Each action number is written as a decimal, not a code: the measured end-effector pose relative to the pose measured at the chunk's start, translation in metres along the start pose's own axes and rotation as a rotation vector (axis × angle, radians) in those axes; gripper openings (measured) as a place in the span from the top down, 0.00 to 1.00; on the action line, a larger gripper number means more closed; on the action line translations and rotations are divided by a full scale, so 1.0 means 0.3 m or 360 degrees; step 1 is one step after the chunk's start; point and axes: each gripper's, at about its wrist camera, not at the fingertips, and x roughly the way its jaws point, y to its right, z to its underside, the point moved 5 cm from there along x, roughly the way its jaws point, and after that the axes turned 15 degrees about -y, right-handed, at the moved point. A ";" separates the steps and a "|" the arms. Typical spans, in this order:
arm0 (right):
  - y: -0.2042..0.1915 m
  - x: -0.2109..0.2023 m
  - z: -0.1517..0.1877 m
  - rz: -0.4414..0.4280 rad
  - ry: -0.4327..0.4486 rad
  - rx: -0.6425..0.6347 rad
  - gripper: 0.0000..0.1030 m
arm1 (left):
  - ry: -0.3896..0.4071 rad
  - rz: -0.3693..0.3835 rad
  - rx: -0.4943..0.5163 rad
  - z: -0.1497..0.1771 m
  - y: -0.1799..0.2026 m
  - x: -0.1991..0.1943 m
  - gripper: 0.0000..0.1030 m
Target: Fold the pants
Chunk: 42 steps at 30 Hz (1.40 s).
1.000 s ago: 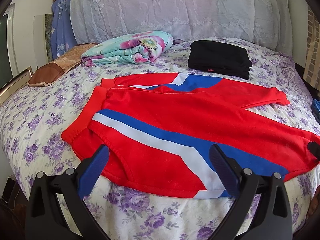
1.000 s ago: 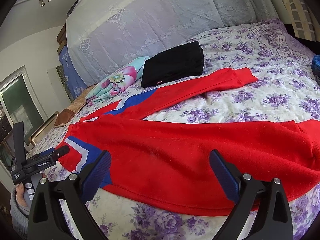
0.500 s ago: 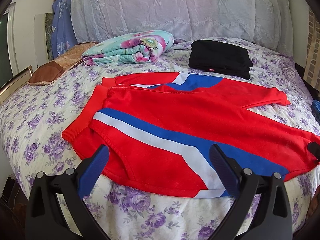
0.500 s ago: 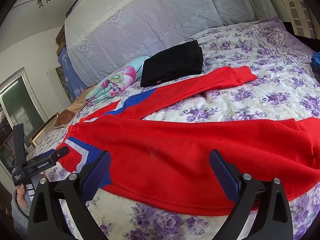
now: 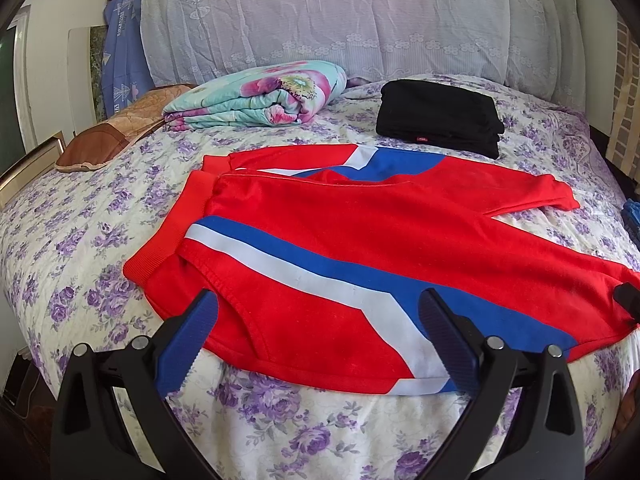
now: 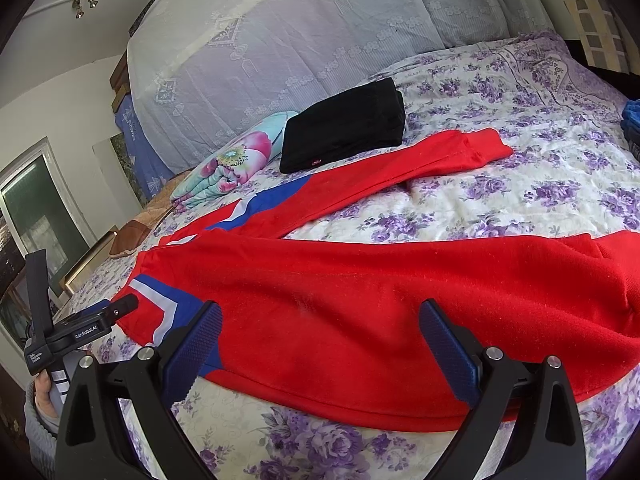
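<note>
Red pants with blue and white stripes lie spread flat on the bed, waistband to the left, the two legs running right and splayed apart. My left gripper is open and empty, hovering over the near hip area by the bed's front edge. My right gripper is open and empty over the near leg of the pants. The far leg ends near the folded black garment. The left gripper also shows at the left edge of the right wrist view.
A folded black garment and a folded floral blanket lie at the back of the bed. A brown cushion sits at back left. A lace-covered headboard stands behind. A blue item lies at the right edge.
Both grippers have shifted only slightly; the pants lie as before. Both stay open.
</note>
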 end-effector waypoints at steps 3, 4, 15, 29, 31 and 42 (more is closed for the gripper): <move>0.001 0.000 -0.001 -0.0001 -0.0001 0.0001 0.04 | 0.0001 0.0000 0.0000 0.001 -0.001 0.000 0.05; 0.002 0.001 0.001 -0.0001 -0.0002 0.0002 0.04 | 0.0001 0.0000 0.0001 -0.001 0.001 0.000 0.05; 0.004 0.003 0.001 -0.0003 -0.0004 0.0005 0.04 | -0.0001 -0.0001 0.0001 -0.001 0.001 0.000 0.05; 0.007 0.003 0.001 -0.0005 -0.0004 0.0007 0.04 | -0.0003 0.0000 0.0002 0.000 0.000 0.000 0.05; 0.007 0.003 0.000 -0.0005 -0.0005 0.0007 0.04 | -0.0003 0.0000 0.0002 0.001 0.000 0.000 0.05; 0.013 0.005 0.002 -0.0006 -0.0005 0.0008 0.04 | -0.0004 0.0000 0.0000 0.000 0.000 0.000 0.05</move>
